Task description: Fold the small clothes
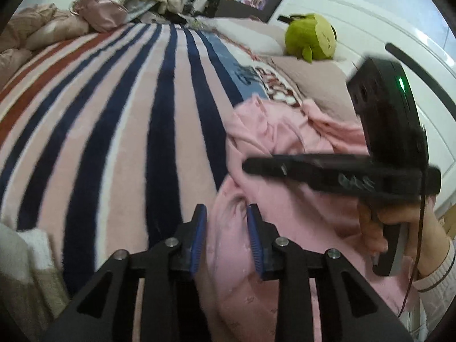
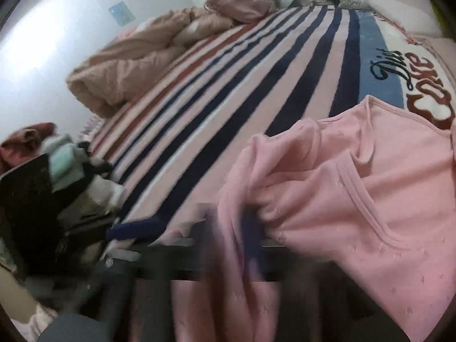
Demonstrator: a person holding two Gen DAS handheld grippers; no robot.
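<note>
Left gripper (image 1: 226,239): fingers parted to a moderate gap, blue pads (image 1: 198,240) facing each other. Pink garment (image 1: 287,154) lies below and ahead of the gap; the cloth's left edge runs up between the fingers, but whether the pads touch it cannot be told. The tool points forward along the striped blanket (image 1: 128,131), tilted slightly down.

Right gripper (image 1: 336,171): seen from the left wrist view, it lies crosswise to the right of and ahead of the left gripper, fingers pointing left over the garment, held level. The right hand (image 1: 399,228) grips its handle from beneath, white cuff showing at the wrist. In the right wrist view its fingers are badly blurred; pink cloth (image 2: 342,188) bunches around the dark finger shapes, and the opening and any hold cannot be determined.

Garment position: crumpled on the blanket, directly under both tools, neckline toward the lettered end of the blanket.

Green plush toy (image 1: 312,37) sits far ahead and right of the left gripper, near the white headboard (image 1: 356,25).
</note>
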